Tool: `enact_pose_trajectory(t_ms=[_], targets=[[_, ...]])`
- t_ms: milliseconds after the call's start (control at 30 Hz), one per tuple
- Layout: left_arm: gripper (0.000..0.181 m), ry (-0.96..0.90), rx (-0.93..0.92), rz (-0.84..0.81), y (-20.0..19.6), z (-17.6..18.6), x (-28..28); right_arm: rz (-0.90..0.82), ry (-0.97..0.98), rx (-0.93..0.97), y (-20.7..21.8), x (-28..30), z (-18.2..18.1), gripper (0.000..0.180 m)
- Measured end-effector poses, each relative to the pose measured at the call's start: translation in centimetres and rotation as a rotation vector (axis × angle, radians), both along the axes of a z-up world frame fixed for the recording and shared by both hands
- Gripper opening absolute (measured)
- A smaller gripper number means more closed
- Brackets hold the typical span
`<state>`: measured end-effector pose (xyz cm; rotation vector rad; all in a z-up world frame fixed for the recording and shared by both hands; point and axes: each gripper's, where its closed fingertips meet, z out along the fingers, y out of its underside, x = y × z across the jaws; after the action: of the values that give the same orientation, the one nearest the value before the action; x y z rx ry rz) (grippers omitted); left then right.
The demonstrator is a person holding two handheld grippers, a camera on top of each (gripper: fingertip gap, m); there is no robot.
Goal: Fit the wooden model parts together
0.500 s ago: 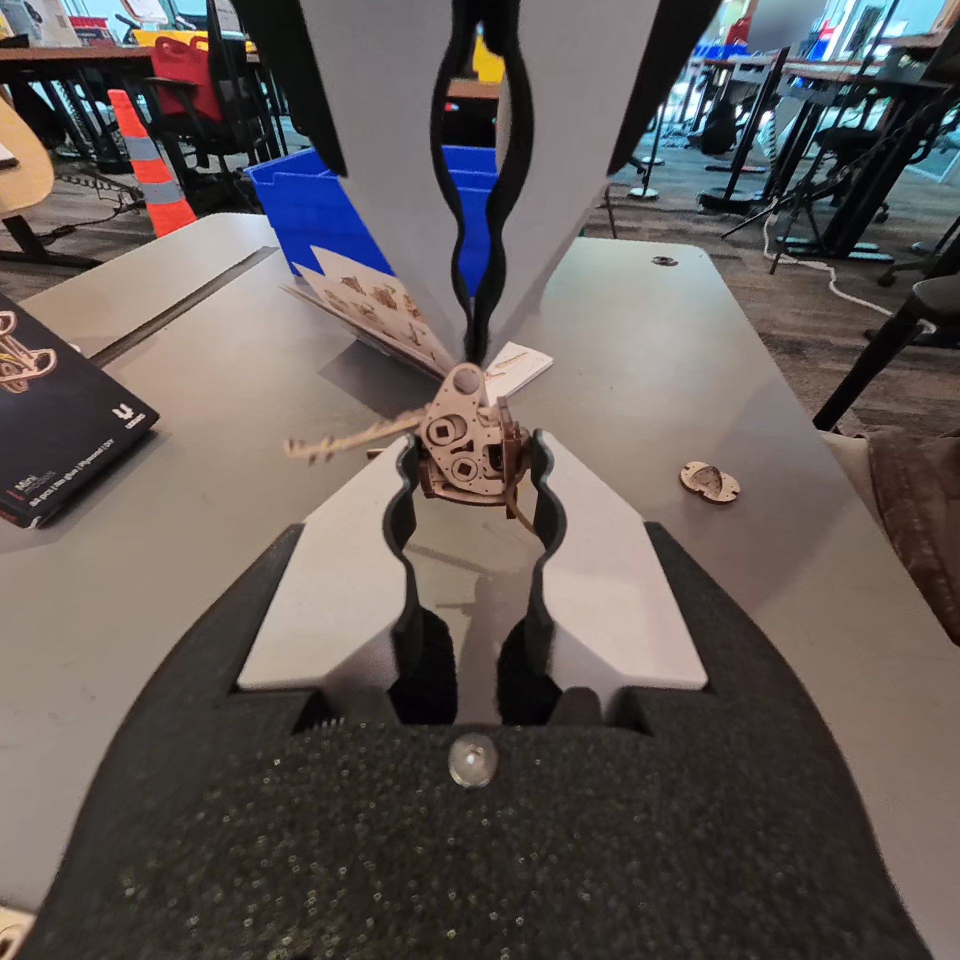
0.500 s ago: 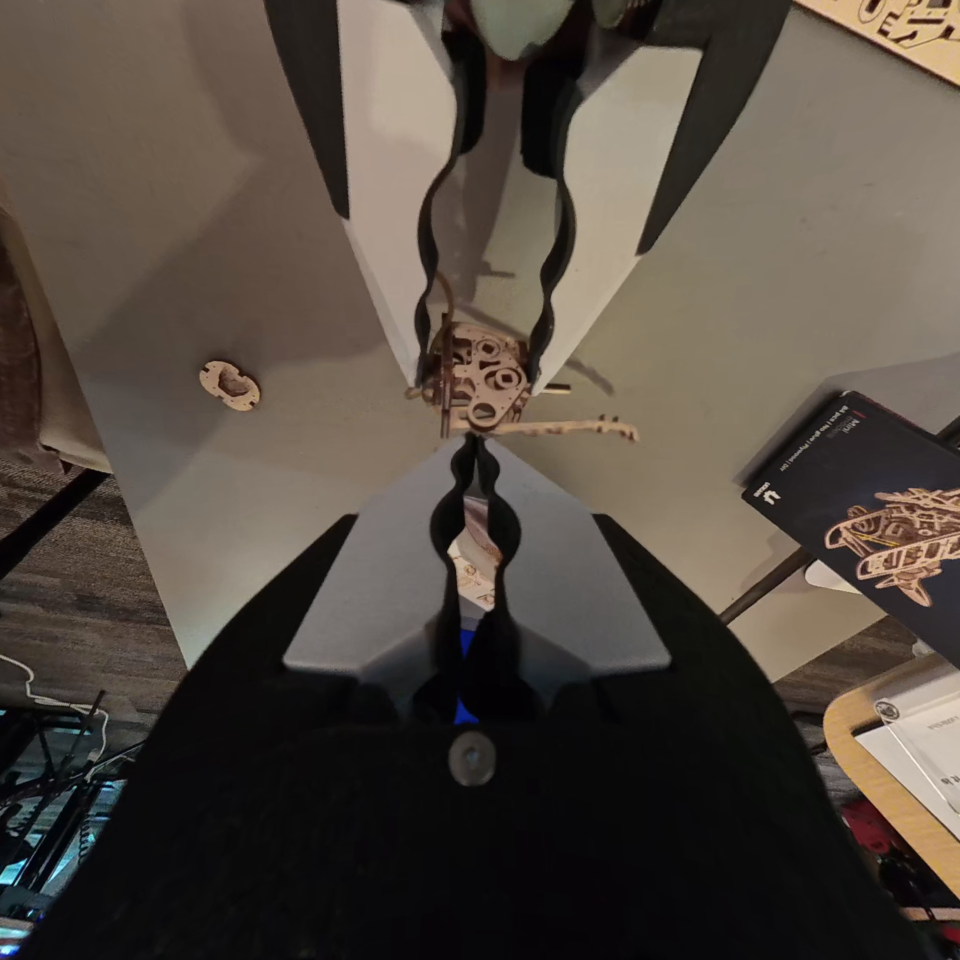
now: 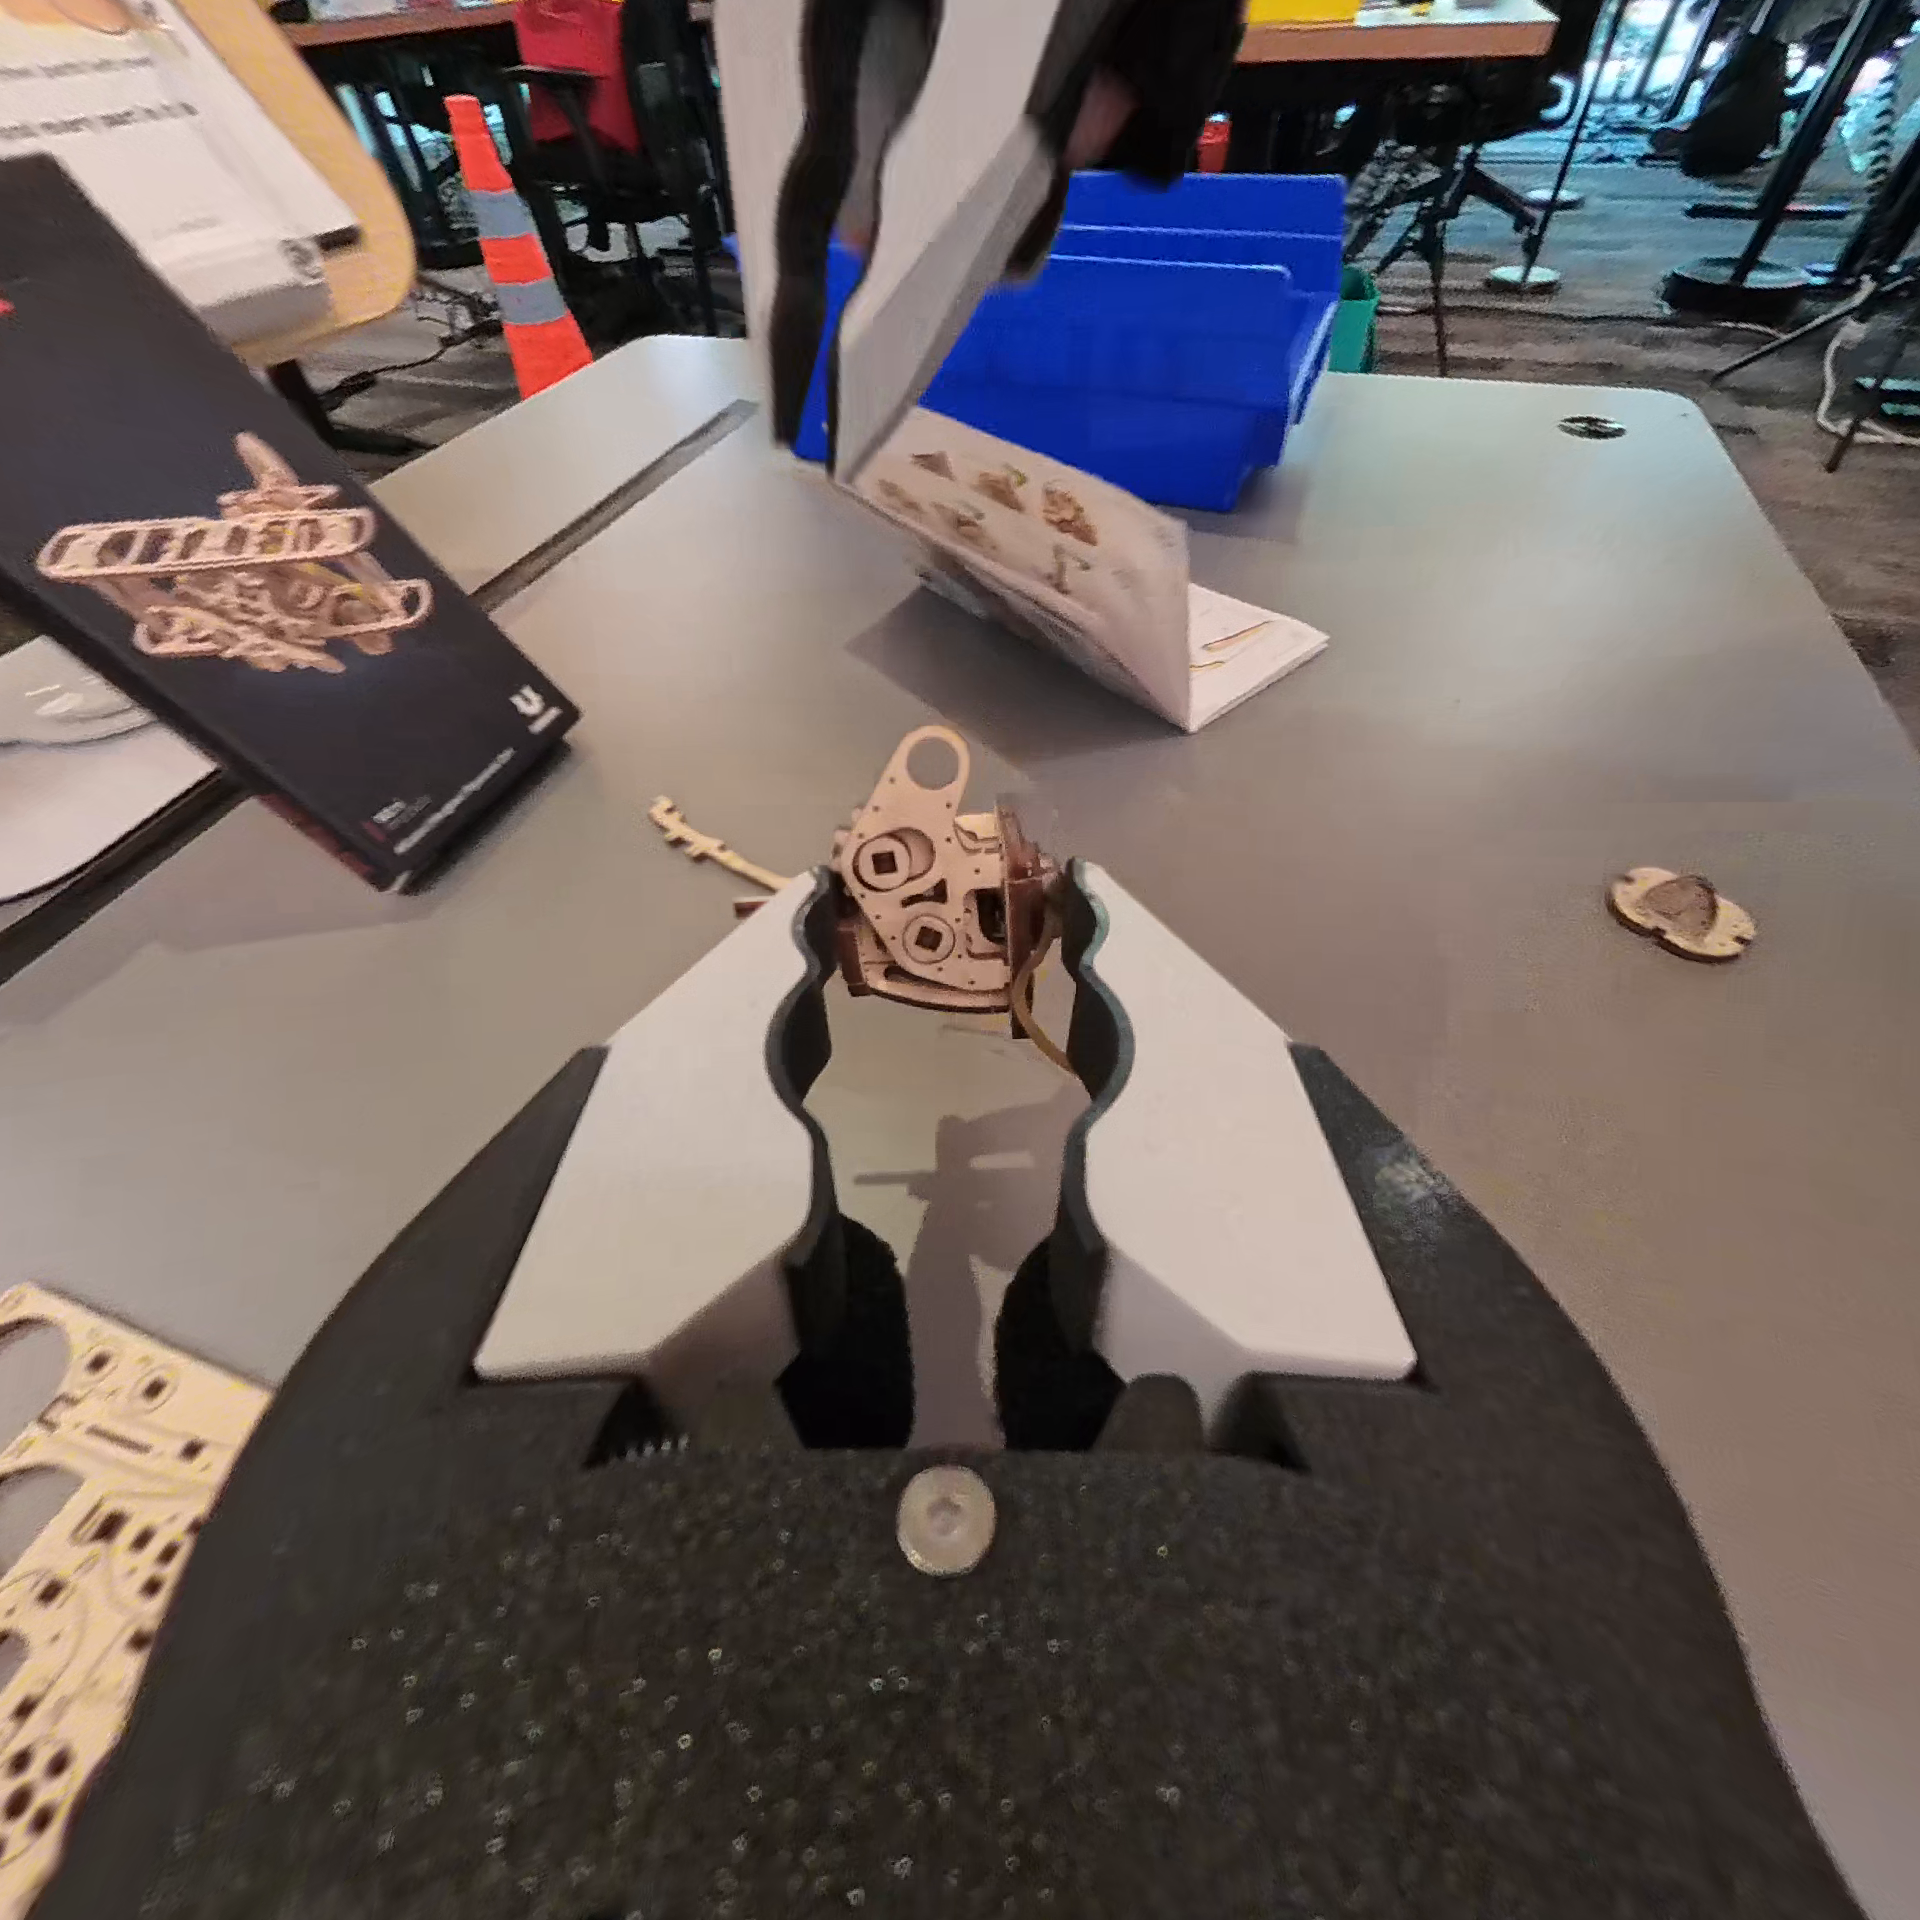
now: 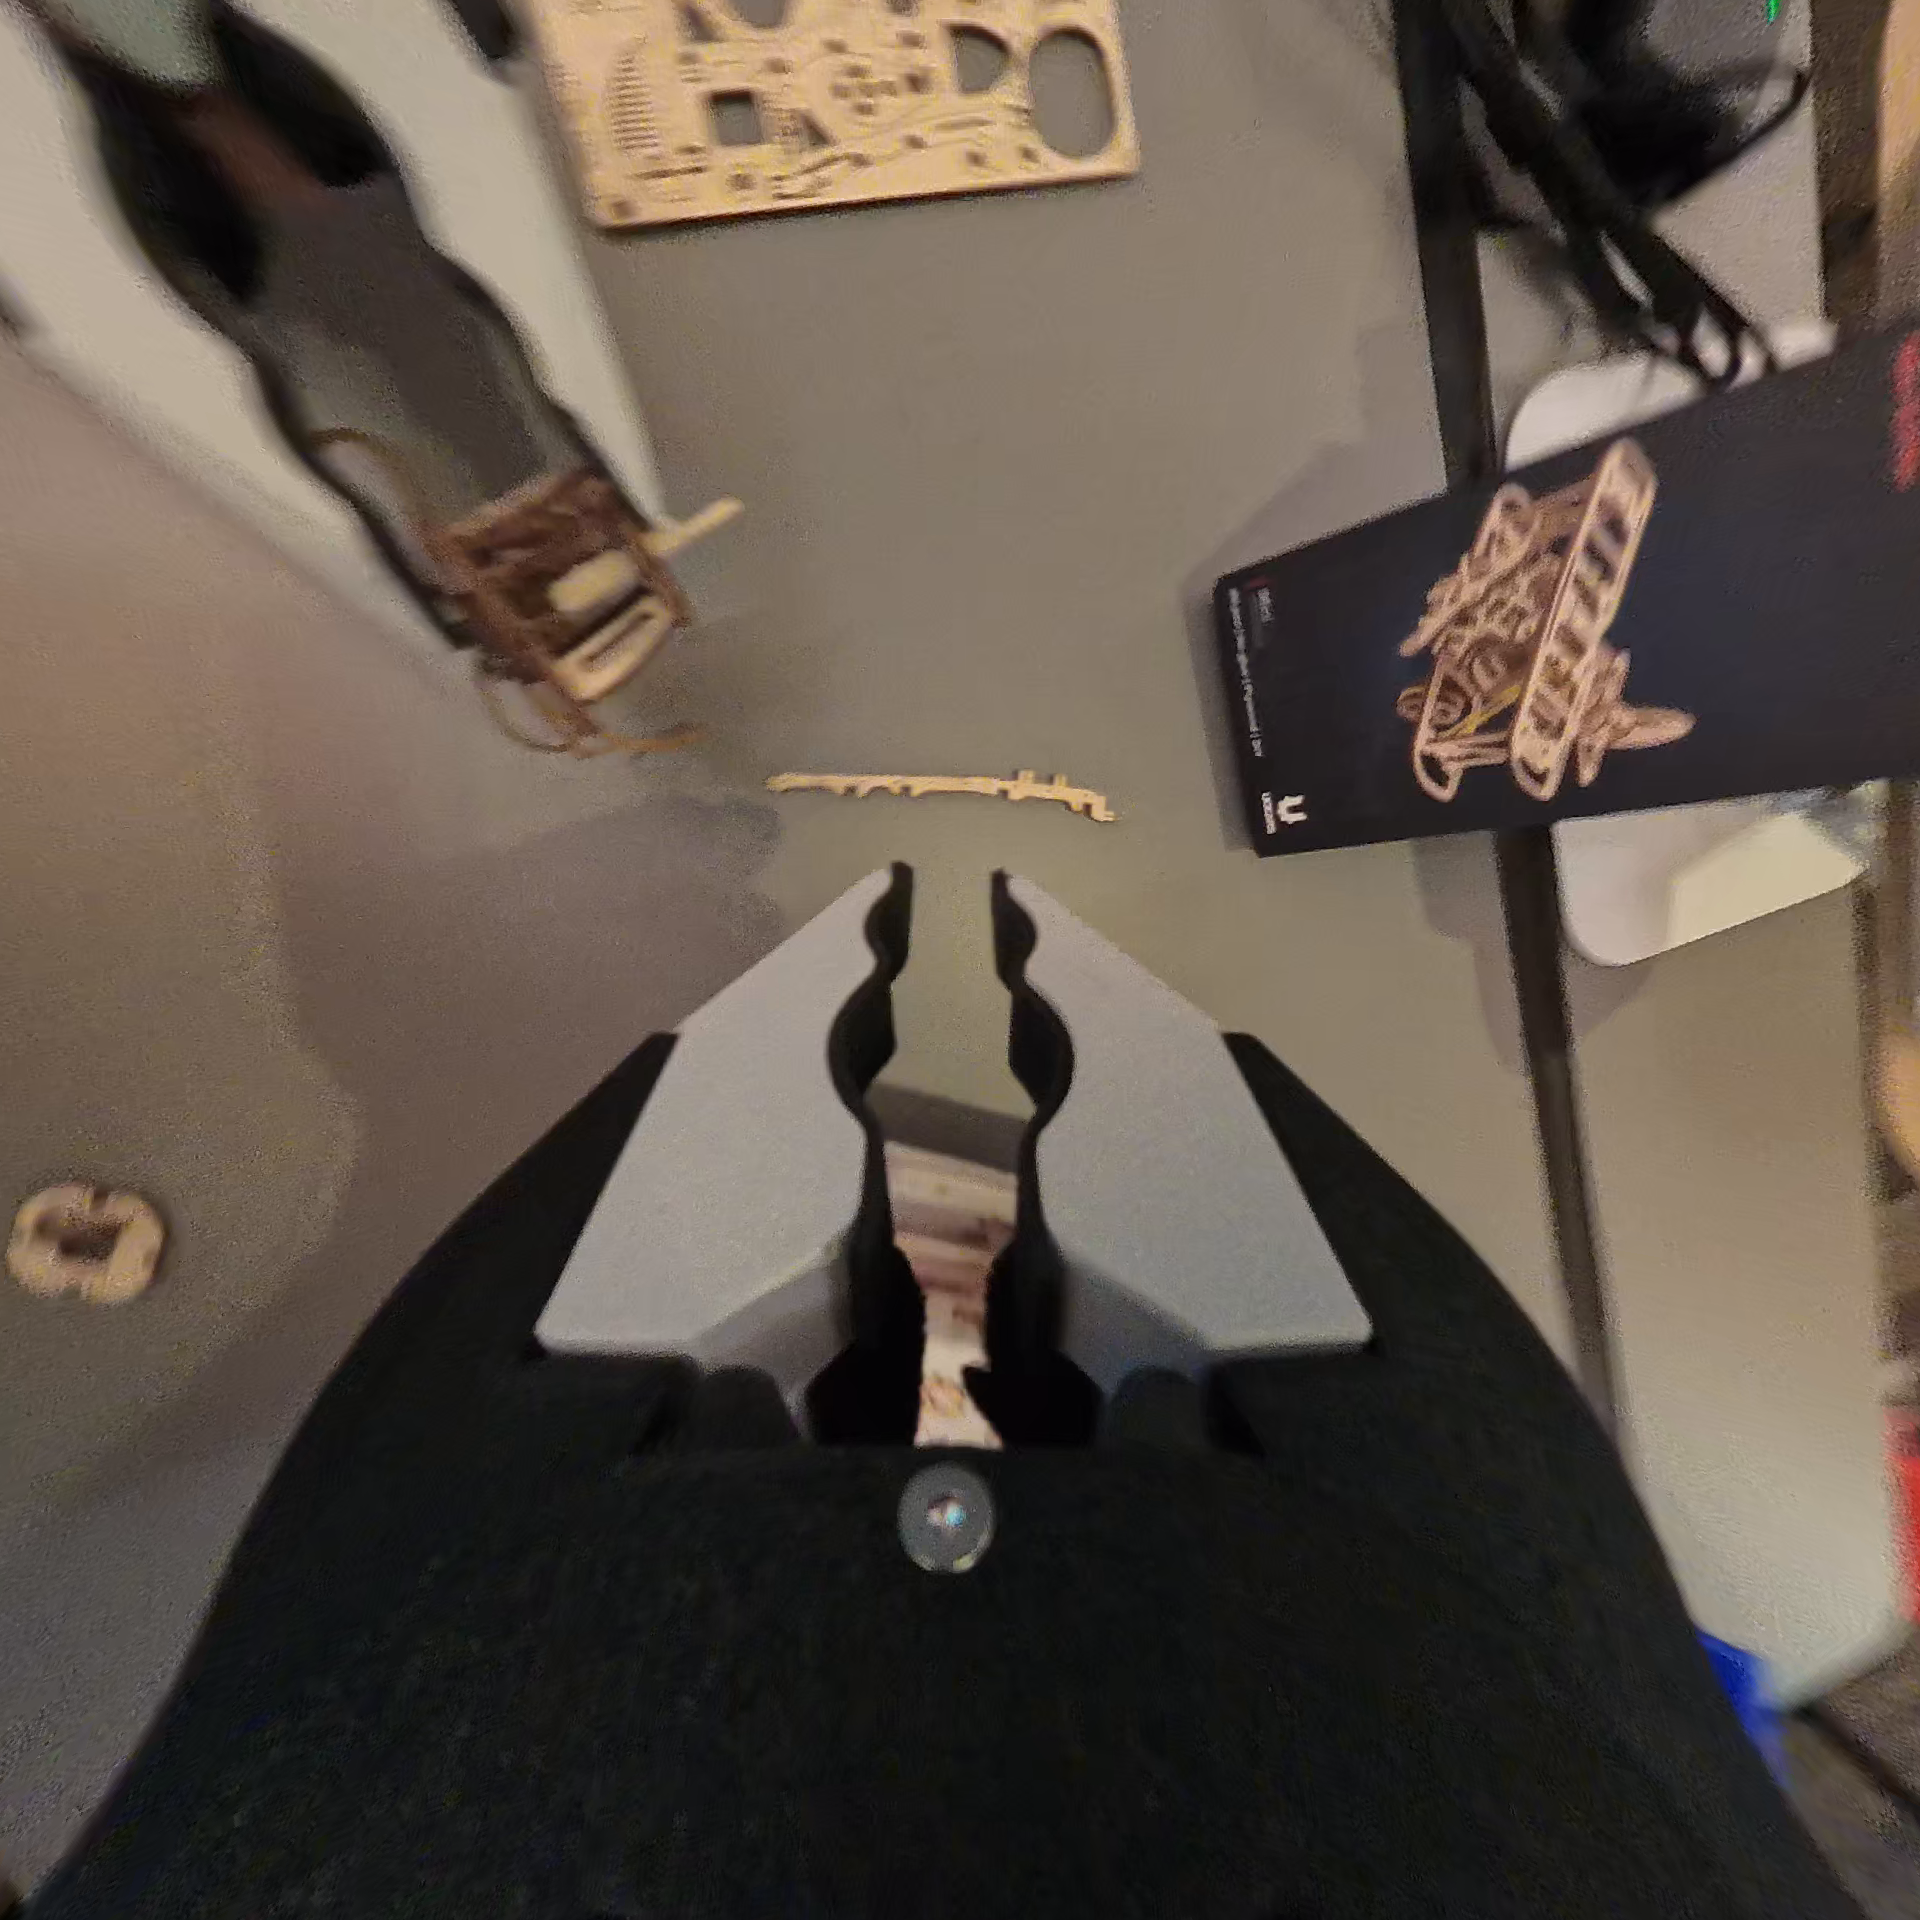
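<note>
Left tongs [image 3: 940, 914]: clamped on the wooden model [image 3: 925, 904], held above the grey surface [image 3: 1455, 1143].
Right tongs [image 4: 945, 883]: slightly parted, holding nothing, tips near the thin wooden strip [image 4: 940, 795].
Wooden strip: flat on the surface, at 12 o'clock from the right tongs.
Round wooden piece [image 3: 1680, 912]: at 3 o'clock from the model.

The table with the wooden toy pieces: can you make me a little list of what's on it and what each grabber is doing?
left gripper: shut on the wooden model assembly, held above the table
right gripper: open, empty, pointing toward the long notched wooden strip
strip: flat on the table, touching neither gripper
round wooden piece: lying alone on the table
box with model picture: beside the strip
cut-out wooden sheet: flat on the table
instruction booklet: propped open before the blue bin
</note>
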<state>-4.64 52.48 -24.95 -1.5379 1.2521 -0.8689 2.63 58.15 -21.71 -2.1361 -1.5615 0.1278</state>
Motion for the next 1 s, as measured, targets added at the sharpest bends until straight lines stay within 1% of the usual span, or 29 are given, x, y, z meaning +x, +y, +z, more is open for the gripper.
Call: enact_pose_trajectory(t_ms=[33,100,133,167,200,233,300,400,433,600,733,833,933,967,1000], targets=[[0.04,-0.005,-0.006,0.014,0.5,0.0,-0.4,-0.073,0.031,-0.049,1.2,0.2,-1.6,0.024],[0.04,-0.015,-0.01,0.049,1.5,0.1,-1.2,-0.245,0.08,-0.238,2.8,0.2,-4.9,0.042],[0.041,-0.018,-0.009,0.066,1.9,0.2,-1.6,-0.341,0.108,-0.326,3.3,-0.2,-6.1,0.045],[0.041,-0.022,-0.008,0.08,2.4,0.3,-2.0,-0.443,0.119,-0.355,4.2,-0.2,-7.0,0.046],[0.041,-0.028,-0.008,0.093,2.7,0.4,-2.3,-0.485,0.121,-0.367,4.8,-0.5,-7.7,0.046],[0.04,-0.035,-0.011,0.104,3.1,0.6,-2.7,-0.519,0.082,-0.36,5.2,-0.3,-8.4,0.046],[0.04,-0.054,-0.025,0.118,3.6,0.8,-3.2,-0.634,-0.065,-0.355,5.7,1.3,-10.0,0.047],[0.04,-0.076,-0.044,0.12,3.8,1.1,-3.4,-0.7,-0.121,-0.428,5.2,1.2,-11.3,0.044],[0.04,-0.078,-0.043,0.118,3.7,1.2,-3.4,-0.709,-0.094,-0.443,5.2,0.6,-11.3,0.039],[0.04,-0.068,-0.022,0.111,3.5,1.4,-3.3,-0.717,-0.06,-0.54,3.2,-1.3,-11.0,0.04],[0.041,-0.062,-0.015,0.114,3.5,1.5,-3.3,-0.724,-0.032,-0.52,2.6,-2.2,-10.4,0.04],[0.041,-0.067,-0.017,0.119,3.6,1.5,-3.5,-0.732,-0.074,-0.52,1.9,-2.6,-11.2,0.038],[0.04,-0.066,-0.02,0.127,3.9,1.4,-3.7,-0.711,-0.148,-0.428,2.2,-2.2,-11.5,0.013],[0.04,-0.068,-0.022,0.13,4.0,1.4,-3.8,-0.705,-0.13,-0.437,2.0,-2.6,-11.5,0.004],[0.041,-0.071,-0.024,0.133,4.1,1.4,-3.8,-0.699,-0.123,-0.439,2.0,-2.7,-11.5,0.003]])
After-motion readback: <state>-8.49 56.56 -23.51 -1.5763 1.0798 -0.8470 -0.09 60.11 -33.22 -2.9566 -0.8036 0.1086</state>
